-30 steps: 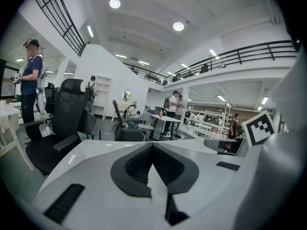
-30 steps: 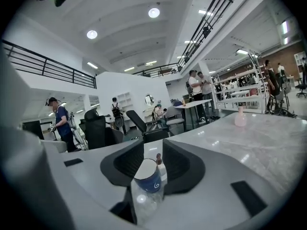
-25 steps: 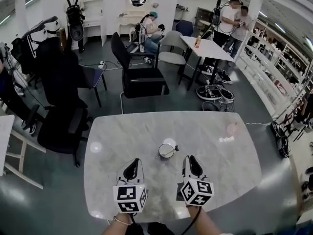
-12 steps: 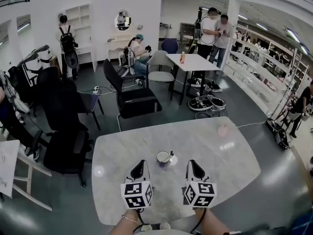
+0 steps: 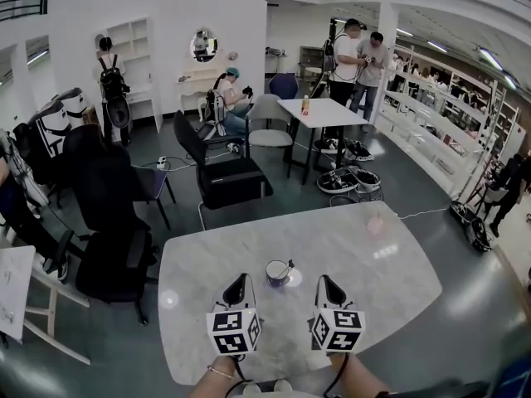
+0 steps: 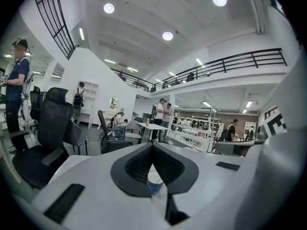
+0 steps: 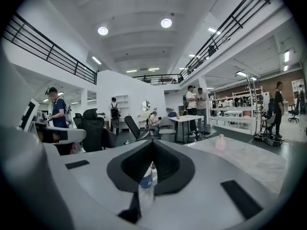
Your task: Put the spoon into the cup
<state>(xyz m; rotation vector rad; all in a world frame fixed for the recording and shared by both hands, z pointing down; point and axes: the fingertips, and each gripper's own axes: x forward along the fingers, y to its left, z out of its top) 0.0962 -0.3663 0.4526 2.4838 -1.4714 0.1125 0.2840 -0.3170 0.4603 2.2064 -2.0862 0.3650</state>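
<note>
Cup: small blue cup with a white inside (image 5: 277, 273); on the white marble table (image 5: 382, 264); just beyond and between the left tongs (image 5: 236, 282) and the right tongs (image 5: 325, 282); touching neither
Spoon: thin spoon (image 5: 289, 267) stands in the cup; long axis tilted; handle leans over the far right rim
Tongs: both pairs closed together; nothing held
Hidden: spoon bowl inside the cup; in the left gripper view the cup (image 6: 154, 184) shows only through the slit below the closed tips

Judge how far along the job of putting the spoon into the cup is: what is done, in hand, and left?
Done, it seems: the spoon sits in the cup on the table, its handle leaning over the rim. In hand: nothing. The left tongs and right tongs are both shut, empty and short of the cup. Left: no step that these views show.
</note>
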